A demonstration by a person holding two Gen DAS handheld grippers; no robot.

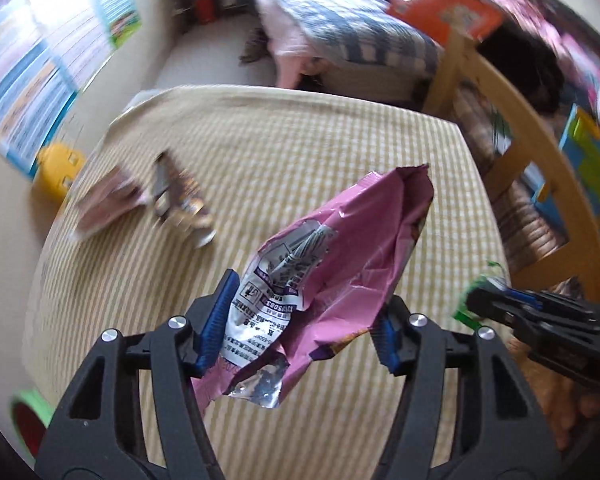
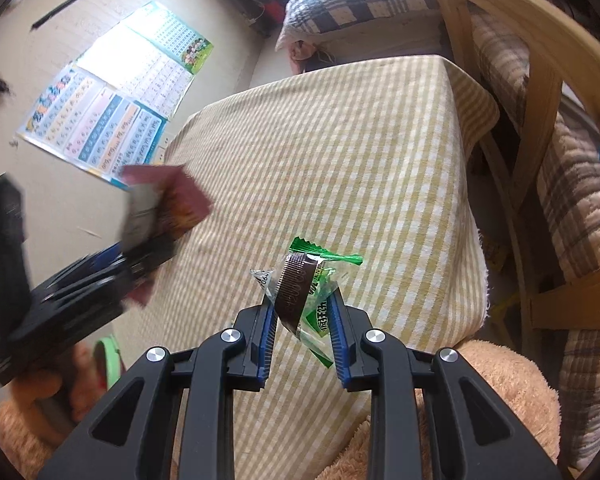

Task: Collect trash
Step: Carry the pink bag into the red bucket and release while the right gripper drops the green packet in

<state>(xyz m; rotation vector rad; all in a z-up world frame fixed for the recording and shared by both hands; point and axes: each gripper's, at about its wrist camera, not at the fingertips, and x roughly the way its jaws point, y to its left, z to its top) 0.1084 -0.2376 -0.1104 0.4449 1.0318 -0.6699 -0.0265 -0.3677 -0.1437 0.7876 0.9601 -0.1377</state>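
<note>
In the left wrist view my left gripper [image 1: 300, 312] is shut on a crumpled pink snack bag [image 1: 340, 264], held above a table with a yellow-striped cloth [image 1: 284, 148]. More wrappers [image 1: 148, 200] lie on the cloth at the far left. In the right wrist view my right gripper [image 2: 302, 320] is shut on a small green and brown wrapper [image 2: 304, 288] above the same cloth [image 2: 340, 152]. Each gripper shows in the other's view: the right one [image 1: 512, 312] at the right edge, the left one [image 2: 112, 268], blurred, at the left with the pink bag [image 2: 168, 196].
A wooden chair [image 2: 540, 92] with a quilted cushion stands right of the table. A yellow toy [image 1: 56, 168] and posters [image 2: 112, 112] lie on the floor at the left. A green-rimmed bin [image 1: 28, 416] sits at the lower left. A brown plush [image 2: 500, 400] lies below.
</note>
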